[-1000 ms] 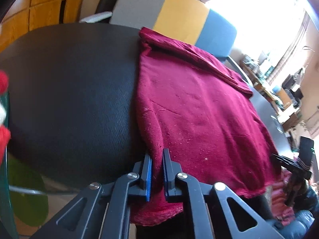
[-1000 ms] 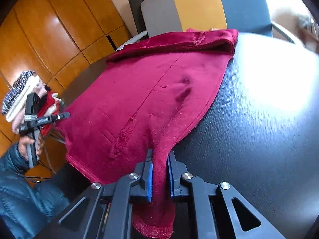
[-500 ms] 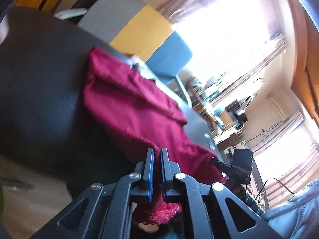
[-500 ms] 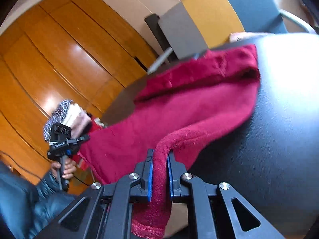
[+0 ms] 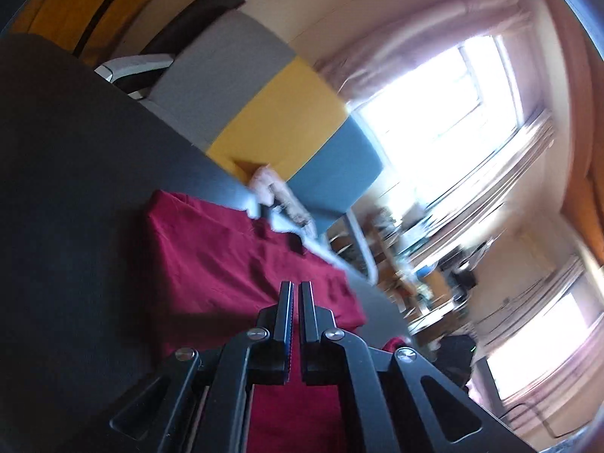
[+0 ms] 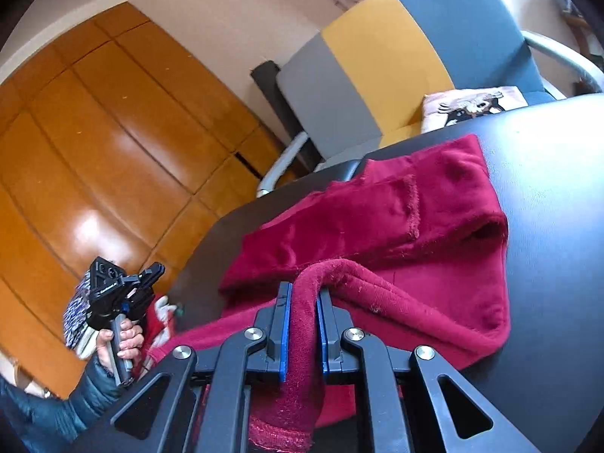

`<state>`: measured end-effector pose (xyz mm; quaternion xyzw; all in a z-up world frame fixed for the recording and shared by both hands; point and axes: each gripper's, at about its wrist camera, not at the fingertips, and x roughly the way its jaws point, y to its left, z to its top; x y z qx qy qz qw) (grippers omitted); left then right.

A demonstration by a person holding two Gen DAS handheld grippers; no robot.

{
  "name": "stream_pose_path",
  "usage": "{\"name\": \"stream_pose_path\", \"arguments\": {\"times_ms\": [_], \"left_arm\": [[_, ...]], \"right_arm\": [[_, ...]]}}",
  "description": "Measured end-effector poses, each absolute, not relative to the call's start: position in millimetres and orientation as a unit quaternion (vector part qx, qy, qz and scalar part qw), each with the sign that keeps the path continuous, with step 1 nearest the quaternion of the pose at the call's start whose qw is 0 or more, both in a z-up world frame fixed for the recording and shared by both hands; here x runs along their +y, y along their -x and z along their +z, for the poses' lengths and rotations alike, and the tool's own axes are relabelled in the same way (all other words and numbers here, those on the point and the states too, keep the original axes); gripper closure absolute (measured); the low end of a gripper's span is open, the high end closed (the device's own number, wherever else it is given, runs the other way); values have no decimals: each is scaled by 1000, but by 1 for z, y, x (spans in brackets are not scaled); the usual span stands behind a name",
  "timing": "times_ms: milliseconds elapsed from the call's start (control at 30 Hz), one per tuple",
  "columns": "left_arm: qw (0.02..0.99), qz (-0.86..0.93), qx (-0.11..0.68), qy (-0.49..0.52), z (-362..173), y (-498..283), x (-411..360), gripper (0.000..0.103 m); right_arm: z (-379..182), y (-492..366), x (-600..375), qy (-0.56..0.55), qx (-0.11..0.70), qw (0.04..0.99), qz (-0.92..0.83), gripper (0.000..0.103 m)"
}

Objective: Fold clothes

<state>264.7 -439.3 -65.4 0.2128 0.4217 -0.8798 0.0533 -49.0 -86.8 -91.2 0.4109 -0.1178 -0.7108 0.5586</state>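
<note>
Near hem lifted up and carried forward since a second ago. Both jaws pinched tight: left gripper (image 5: 295,294) and right gripper (image 6: 303,294) gripping the red cloth (image 6: 434,264), bunched just ahead. Fold half done.

Window (image 5: 445,120) glare, left-view motion blur

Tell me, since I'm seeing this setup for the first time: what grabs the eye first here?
The dark red garment dominates, bunched on the black table, with the right tongs pinching a thick roll of its edge. The left tongs are shut on another part of it. Behind the table stands a grey, yellow and blue chair, and a bright window glares at the left view's right.
</note>
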Motion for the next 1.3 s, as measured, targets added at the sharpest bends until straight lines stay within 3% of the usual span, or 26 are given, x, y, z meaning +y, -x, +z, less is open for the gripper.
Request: {"name": "stream_pose_path", "arguments": {"times_ms": [133,300,367,500,533,767,1000,1100,1133,1167,1200,1300], "left_arm": [[59,-874,397,-274,-82,-267,-428,102],[49,-840,441,-312,-119,-325,-399,94],[45,-826,453,-333,-134,-351,-382,80],[35,-794,480,-371,-158,-391,-351,70],[31,-785,490,-379,-164,-398,-345,62],[-15,-730,586,-353,-210,-406,-330,41],[-54,-727,565,-388,-228,-376,-303,41],[-80,-736,544,-396,-224,-364,-289,46],[-88,-739,536,-398,-222,-361,-285,61],[-85,-751,525,-391,-214,-363,-285,82],[-83,-762,515,-384,-207,-365,-286,92],[-70,-780,509,-357,-193,-380,-294,96]], "right_arm": [[-114,59,-91,-438,-93,540,-713,91],[-152,63,-77,-468,-107,505,-717,91],[-163,61,-73,-475,-109,495,-719,91],[-168,60,-73,-471,-114,493,-722,91],[-168,60,-73,-470,-112,493,-724,91],[-168,57,-75,-460,-101,492,-732,91],[-169,57,-77,-456,-94,493,-735,91],[-170,57,-77,-455,-93,494,-735,92],[-170,56,-77,-455,-93,494,-735,91],[-169,55,-78,-455,-90,493,-736,91],[-169,53,-78,-457,-89,493,-735,91],[-167,42,-73,-464,-88,502,-725,91]]}}
